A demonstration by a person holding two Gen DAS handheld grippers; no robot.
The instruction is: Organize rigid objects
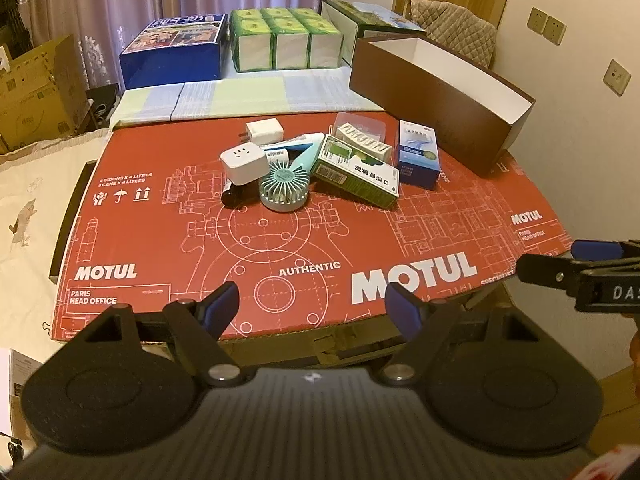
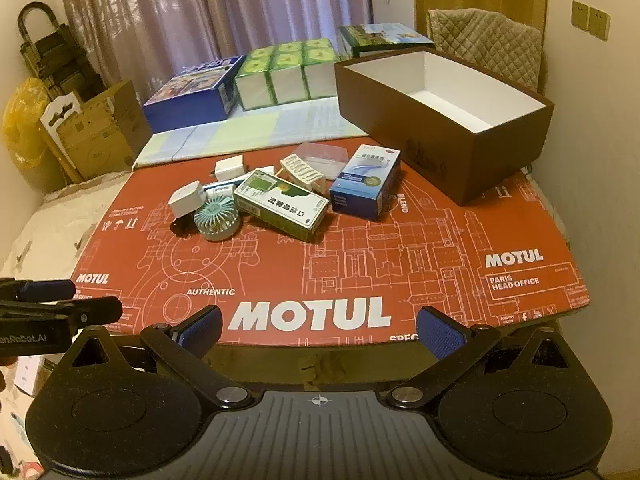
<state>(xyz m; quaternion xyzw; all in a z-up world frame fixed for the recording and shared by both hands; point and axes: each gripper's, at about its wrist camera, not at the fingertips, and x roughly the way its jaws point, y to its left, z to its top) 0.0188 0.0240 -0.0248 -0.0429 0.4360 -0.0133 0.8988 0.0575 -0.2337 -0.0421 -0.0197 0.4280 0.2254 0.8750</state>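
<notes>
A heap of small items lies mid-board on the red MOTUL cardboard (image 1: 280, 248): a teal mini fan (image 1: 284, 190), a white plug adapter (image 1: 244, 166), a white charger (image 1: 264, 130), a green medicine box (image 1: 354, 172), a blue box (image 1: 416, 152) and a clear case with a white comb-like piece (image 1: 362, 138). They also show in the right wrist view: fan (image 2: 218, 218), green box (image 2: 282, 204), blue box (image 2: 366, 180). An empty brown box with white inside (image 2: 444, 120) stands at the back right. My left gripper (image 1: 312, 312) and right gripper (image 2: 320, 330) are open and empty at the near edge.
Behind the board lie a blue printed box (image 1: 176, 50), a pack of green tissue bricks (image 1: 286, 38) and a green-white box (image 1: 368, 24) on a checked cloth. Cardboard boxes (image 1: 36, 92) stand at the left. A quilted chair back (image 2: 484, 44) is behind the brown box.
</notes>
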